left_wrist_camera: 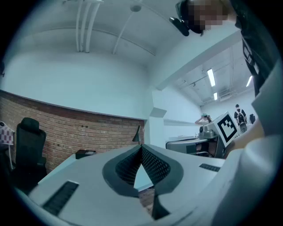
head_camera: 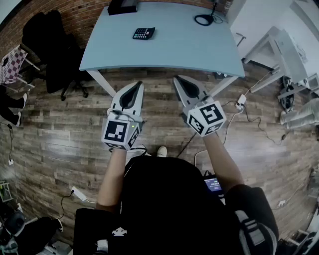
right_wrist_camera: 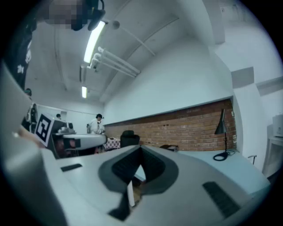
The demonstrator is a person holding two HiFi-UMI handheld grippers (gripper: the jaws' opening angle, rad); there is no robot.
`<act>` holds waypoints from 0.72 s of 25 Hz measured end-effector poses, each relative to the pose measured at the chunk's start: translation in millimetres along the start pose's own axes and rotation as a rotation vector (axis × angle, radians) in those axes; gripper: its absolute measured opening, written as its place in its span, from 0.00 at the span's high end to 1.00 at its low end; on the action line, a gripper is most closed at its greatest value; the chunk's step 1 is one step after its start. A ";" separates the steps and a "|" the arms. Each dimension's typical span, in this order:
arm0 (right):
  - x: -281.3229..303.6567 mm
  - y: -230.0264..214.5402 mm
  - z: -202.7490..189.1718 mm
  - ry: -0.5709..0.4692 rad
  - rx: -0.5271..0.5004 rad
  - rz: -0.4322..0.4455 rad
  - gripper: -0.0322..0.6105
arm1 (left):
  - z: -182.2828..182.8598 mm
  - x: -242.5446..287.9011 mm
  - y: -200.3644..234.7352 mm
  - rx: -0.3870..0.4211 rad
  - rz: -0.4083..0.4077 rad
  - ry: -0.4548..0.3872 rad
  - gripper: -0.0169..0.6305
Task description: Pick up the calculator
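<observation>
The black calculator point(head_camera: 143, 33) lies flat on the light blue table point(head_camera: 189, 47), towards its back left. Both grippers hover level over the wooden floor, short of the table's near edge and well away from the calculator. My left gripper point(head_camera: 138, 83) has its jaws together with nothing between them; in the left gripper view the left gripper point(left_wrist_camera: 141, 149) shows its dark pads meeting at the tip. My right gripper point(head_camera: 177, 79) is also shut and empty, and the right gripper point(right_wrist_camera: 140, 151) looks the same in its own view. The calculator shows in neither gripper view.
A black box point(head_camera: 122, 6) and a black lamp base point(head_camera: 204, 20) sit at the table's back edge. A black office chair point(head_camera: 55, 50) stands left of the table. White furniture point(head_camera: 284, 45) and floor cables point(head_camera: 249, 117) lie to the right.
</observation>
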State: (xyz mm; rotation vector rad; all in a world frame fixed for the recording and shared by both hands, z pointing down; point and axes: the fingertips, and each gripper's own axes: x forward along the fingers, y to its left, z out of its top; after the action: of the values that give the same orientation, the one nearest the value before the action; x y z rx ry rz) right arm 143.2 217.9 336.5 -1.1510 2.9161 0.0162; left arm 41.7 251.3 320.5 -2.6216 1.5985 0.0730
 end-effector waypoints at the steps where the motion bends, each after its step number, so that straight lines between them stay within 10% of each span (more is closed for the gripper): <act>1: -0.7 -0.4 0.3 -0.003 0.004 0.002 0.94 | -0.4 0.5 0.2 -0.001 0.005 0.000 0.97; 18: 15.2 -17.4 -9.9 -0.001 0.053 0.042 0.94 | -10.8 16.2 11.9 0.017 0.041 0.028 0.97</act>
State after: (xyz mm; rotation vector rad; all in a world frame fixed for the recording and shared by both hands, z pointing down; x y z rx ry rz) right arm 143.9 194.7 346.1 -1.0821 2.9199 -0.0599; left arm 38.6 230.7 329.6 -2.5892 1.6536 0.0246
